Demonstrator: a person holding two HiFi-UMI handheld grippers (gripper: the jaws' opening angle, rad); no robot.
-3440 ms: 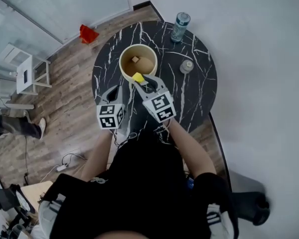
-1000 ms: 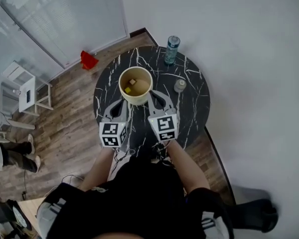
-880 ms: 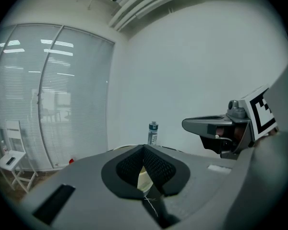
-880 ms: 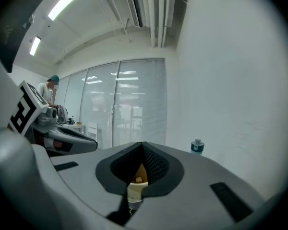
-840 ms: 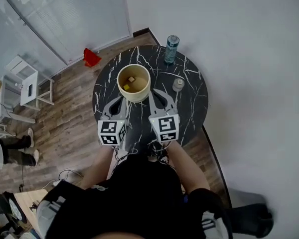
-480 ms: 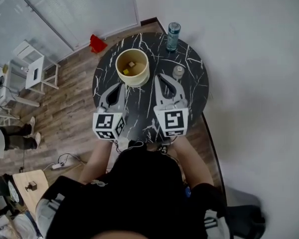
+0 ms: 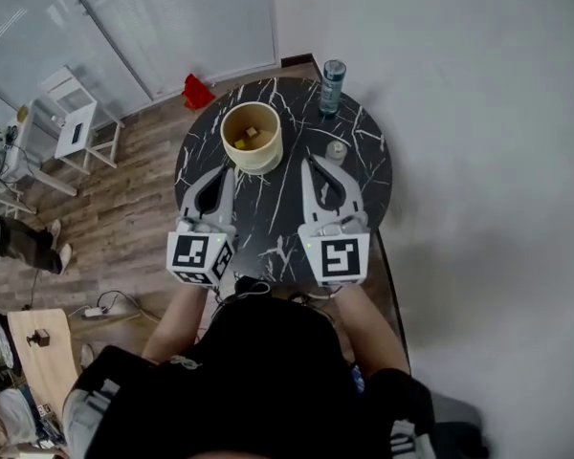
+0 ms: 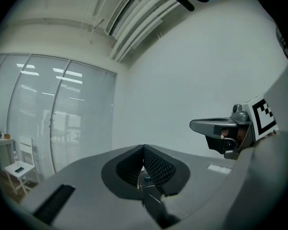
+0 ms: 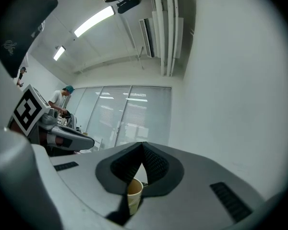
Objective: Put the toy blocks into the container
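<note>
Cream container [image 7: 253, 164] holds yellow block [image 7: 239, 144] and tan block [image 7: 253, 132]. Left gripper [image 7: 226, 172] and right gripper [image 7: 307, 164] sit just beside container, jaws pressed together, empty.

Yellow block [image 7: 239, 143] now lies inside container [image 7: 255, 163]; right gripper [image 7: 307, 163] empty, pulled back alongside left gripper [image 7: 226, 170].

Both forearms [image 7: 364, 316] reach forward from the body, side by side and a little apart. The left gripper [image 7: 229, 170] and the right gripper [image 7: 305, 162] point level toward the far side, each with its jaws pressed together.
</note>
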